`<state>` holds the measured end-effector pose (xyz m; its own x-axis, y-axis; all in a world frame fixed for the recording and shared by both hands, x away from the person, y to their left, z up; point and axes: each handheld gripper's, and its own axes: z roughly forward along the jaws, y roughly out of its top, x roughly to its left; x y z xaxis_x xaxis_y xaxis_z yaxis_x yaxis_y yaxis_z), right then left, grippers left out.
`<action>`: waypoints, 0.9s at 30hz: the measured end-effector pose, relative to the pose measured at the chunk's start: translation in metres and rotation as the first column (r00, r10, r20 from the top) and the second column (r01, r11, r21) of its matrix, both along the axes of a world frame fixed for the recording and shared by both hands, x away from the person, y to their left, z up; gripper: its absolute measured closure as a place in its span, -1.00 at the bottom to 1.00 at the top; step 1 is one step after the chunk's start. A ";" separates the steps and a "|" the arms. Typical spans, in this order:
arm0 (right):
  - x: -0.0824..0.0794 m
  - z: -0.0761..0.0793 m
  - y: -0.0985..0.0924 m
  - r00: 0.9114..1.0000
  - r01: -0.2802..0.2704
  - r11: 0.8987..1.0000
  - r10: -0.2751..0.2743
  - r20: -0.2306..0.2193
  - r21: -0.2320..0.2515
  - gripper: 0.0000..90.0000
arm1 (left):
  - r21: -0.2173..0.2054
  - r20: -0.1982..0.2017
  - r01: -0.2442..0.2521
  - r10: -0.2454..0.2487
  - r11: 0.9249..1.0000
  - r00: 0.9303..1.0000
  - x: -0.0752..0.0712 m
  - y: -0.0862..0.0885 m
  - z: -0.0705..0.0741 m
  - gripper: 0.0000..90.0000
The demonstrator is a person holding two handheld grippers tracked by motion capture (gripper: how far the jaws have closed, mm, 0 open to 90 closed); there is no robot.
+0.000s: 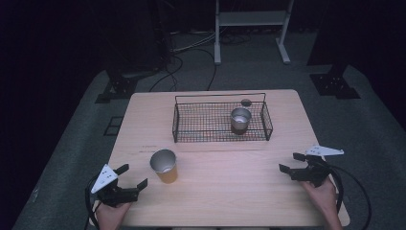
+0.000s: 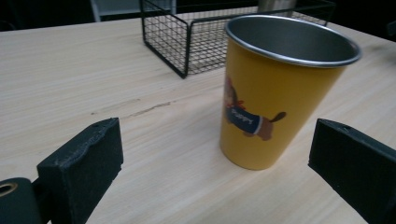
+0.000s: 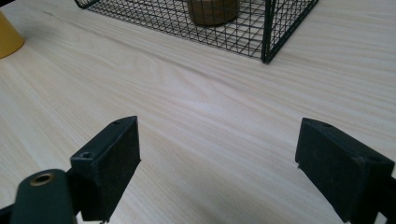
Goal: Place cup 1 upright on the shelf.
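**Setting: darkened recording lab**

Pale wooden table (image 1: 210, 191) on grey carpet (image 1: 72, 158). Black stand bases (image 1: 117, 88) at ten and two o'clock; loose cables (image 1: 191, 60) and a white metal frame (image 1: 251, 28) at twelve. Surroundings unlit, black.

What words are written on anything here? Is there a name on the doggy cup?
"Puppy", as far as it reads: small and a bit blurred, on the blue coat of the cartoon dog printed on the yellow cup.
Nothing to read on the wire basket, on the brown cup inside it, or on the table.
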<state>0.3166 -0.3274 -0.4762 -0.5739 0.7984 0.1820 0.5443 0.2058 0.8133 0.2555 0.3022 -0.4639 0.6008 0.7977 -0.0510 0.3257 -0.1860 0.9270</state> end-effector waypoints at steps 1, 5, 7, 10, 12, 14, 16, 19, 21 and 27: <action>-0.001 -0.001 -0.001 1.000 0.003 1.000 -0.003 0.000 0.005 -0.71 | -0.001 -0.002 0.006 -0.006 1.000 1.000 0.000 -0.001 0.000 -0.96; -0.005 -0.002 -0.003 1.000 0.008 1.000 -0.008 0.006 0.004 -0.71 | -0.009 -0.014 0.042 -0.042 0.999 0.999 0.000 -0.001 0.000 -0.96; -0.007 -0.002 -0.003 1.000 0.008 1.000 -0.008 0.007 0.001 -0.71 | -0.011 -0.015 0.061 -0.061 0.998 0.998 -0.001 -0.001 0.002 -0.96; -0.008 -0.004 -0.001 1.000 0.005 1.000 -0.005 0.005 -0.017 -0.71 | -0.014 -0.018 0.084 -0.084 0.996 0.996 -0.001 -0.002 0.005 -0.96; -0.009 -0.005 0.000 1.000 0.005 1.000 -0.005 0.003 -0.022 -0.71 | -0.004 -0.023 0.101 -0.101 0.995 0.995 -0.001 -0.003 0.008 -0.96; -0.010 -0.005 0.000 1.000 0.005 1.000 -0.005 0.004 -0.017 -0.71 | 0.006 -0.031 0.121 -0.120 0.993 0.992 0.000 -0.005 0.010 -0.96; -0.011 -0.004 0.000 1.000 0.005 1.000 -0.005 0.011 -0.013 -0.71 | 0.015 -0.041 0.141 -0.140 0.990 0.989 0.001 -0.008 0.012 -0.97; -0.012 -0.004 0.000 1.000 0.000 1.000 0.000 0.011 -0.015 -0.71 | 0.036 -0.049 0.167 -0.165 0.985 0.985 0.002 -0.013 0.016 -0.97; -0.012 -0.005 0.001 1.000 -0.004 1.000 0.004 0.009 -0.017 -0.71 | 0.045 -0.054 0.181 -0.179 0.982 0.982 0.004 -0.017 0.018 -0.97; -0.014 -0.006 0.002 1.000 -0.011 1.000 0.011 0.004 -0.025 -0.71 | 0.089 -0.072 0.213 -0.207 0.973 0.976 0.011 -0.028 0.024 -0.97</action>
<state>0.3031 -0.3253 -0.4824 -0.5833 0.7964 0.1597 0.5383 0.2319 0.8102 0.2667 0.2745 -0.4401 0.7538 0.6567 -0.0233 0.3259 -0.3429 0.8810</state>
